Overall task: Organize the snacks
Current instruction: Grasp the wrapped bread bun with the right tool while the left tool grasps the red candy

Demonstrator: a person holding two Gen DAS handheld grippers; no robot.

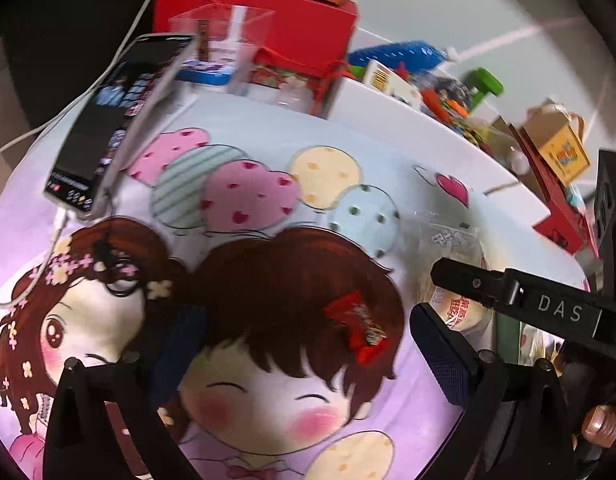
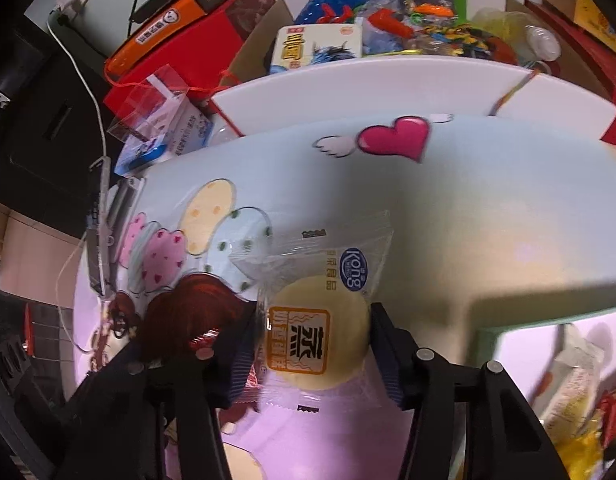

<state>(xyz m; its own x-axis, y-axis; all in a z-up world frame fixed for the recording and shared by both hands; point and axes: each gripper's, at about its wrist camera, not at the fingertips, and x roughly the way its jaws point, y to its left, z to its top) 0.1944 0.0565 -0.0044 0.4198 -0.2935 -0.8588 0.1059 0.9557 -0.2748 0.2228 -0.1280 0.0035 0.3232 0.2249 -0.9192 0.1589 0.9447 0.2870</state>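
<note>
Now right claw [image 2: 312,344] pinches one cake packet [image 2: 318,320].

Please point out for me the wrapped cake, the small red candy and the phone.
wrapped cake [image 2: 316,340]: right wrist view, on the orange label over the round cake.
small red candy [image 1: 358,330]: left wrist view, on the middle of its red wrapper.
phone [image 1: 108,120]: left wrist view, on its dark screen.

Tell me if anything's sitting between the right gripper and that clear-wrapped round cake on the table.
Nothing visible does. The right gripper already has the round cake packet between its fingers, one finger at each side of the cake. A small red candy wrapper lies just left of the left finger, outside the gap.
</note>
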